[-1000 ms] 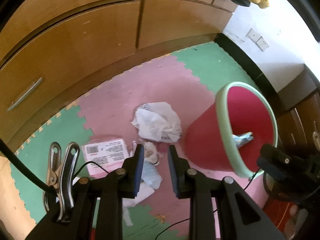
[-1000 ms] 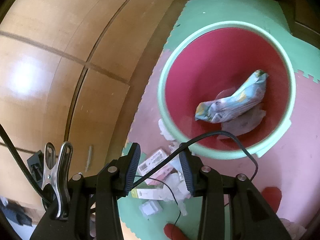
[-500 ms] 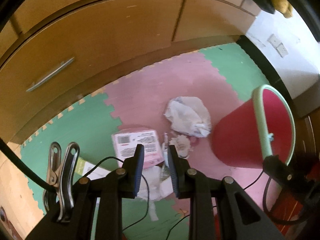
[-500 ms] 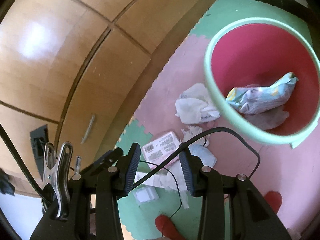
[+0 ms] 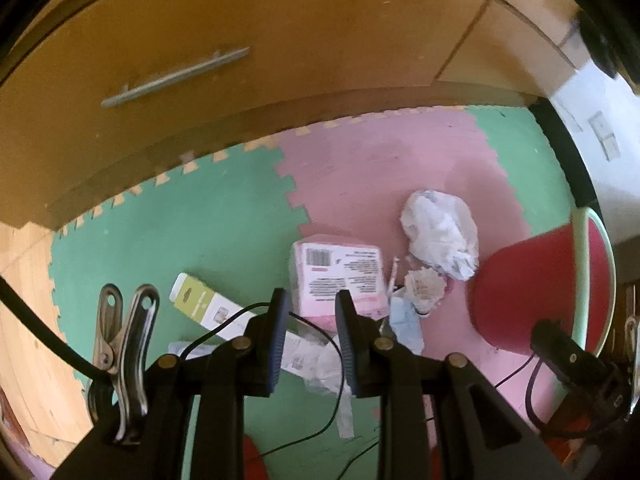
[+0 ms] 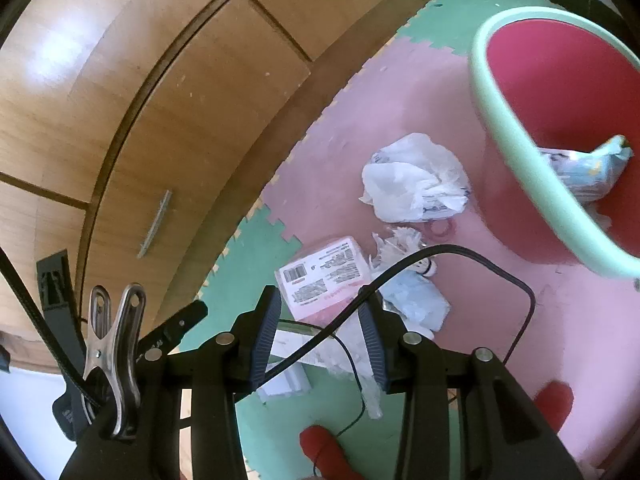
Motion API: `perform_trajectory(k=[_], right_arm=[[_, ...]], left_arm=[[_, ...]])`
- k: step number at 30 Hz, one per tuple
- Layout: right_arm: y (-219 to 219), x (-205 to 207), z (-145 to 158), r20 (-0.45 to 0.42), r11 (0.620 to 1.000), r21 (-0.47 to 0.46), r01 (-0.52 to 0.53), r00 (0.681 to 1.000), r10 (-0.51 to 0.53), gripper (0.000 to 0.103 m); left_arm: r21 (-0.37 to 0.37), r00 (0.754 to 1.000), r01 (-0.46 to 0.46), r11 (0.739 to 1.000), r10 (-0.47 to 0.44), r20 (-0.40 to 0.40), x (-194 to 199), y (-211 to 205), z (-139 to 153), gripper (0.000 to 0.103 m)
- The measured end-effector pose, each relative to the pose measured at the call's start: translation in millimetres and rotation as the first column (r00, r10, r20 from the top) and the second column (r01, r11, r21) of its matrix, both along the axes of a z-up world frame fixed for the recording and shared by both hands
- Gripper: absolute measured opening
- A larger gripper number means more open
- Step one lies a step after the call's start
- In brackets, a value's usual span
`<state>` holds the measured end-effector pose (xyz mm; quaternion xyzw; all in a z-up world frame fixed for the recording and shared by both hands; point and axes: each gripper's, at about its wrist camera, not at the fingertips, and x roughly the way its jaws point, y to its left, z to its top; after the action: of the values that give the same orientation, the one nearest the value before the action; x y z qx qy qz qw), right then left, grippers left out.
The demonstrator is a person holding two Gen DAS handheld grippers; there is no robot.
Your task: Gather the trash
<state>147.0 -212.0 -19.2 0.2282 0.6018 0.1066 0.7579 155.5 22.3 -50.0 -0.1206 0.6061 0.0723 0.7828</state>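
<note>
Holding both tongs above the floor litter, we keep the left gripper [image 5: 309, 312] and right gripper [image 6: 320, 312] parted and empty. Our pink printed packet [image 5: 340, 276] lies on the foam mat beside the crumpled white plastic bag [image 6: 414, 178], near the red green-rimmed bin [image 6: 516, 120].

My two wrist cameras both look down, from well above the floor, at the pink packet [image 5: 340, 276] [image 6: 326, 278], and both views share the red bin [image 5: 524, 288] [image 6: 560, 80].
</note>
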Motion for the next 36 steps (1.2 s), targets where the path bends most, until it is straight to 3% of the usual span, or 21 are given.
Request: perform_trajectory(k=[6,13,22,26,30,36], right_arm=[[19.2,11.7,-22.1,-0.024,0.999,-0.023,-0.031,0.999,0.030,0.043],[35.2,25.1,-56.1,-0.072,0.997,-0.043,-0.059,0.996,0.056,0.044],[43.4,40.1,-108.5,-0.134,0.997,-0.046,-0.054,0.990,0.047,0.045],[38.8,47.6,-141.9,-0.173,0.998,-0.054,-0.026,0.985,0.016,0.046],[34.8,55.1,-169.4,-0.216,1.000,-0.020,0.003,0.976,-0.008,0.046],[42.7,74.6,-195.0,-0.224,0.998,0.011,-0.069,0.972,0.070,0.046]], left_arm=[[0.074,0.996,-0.079,0.994,0.082,-0.037,2.3,24.2,-20.6,0.024],[0.021,0.982,-0.159,0.987,0.160,-0.105,5.3,40.7,-56.6,0.024],[-0.036,0.973,-0.198,0.979,0.193,-0.123,20.7,36.6,-88.8,0.024],[-0.024,0.975,-0.191,0.981,0.186,-0.124,29.2,30.7,-105.1,0.024],[-0.005,0.984,-0.140,0.990,0.138,-0.115,38.1,19.2,-122.2,0.034],[-0.014,0.983,-0.101,0.995,0.098,-0.155,44.8,6.3,-157.8,0.034]])
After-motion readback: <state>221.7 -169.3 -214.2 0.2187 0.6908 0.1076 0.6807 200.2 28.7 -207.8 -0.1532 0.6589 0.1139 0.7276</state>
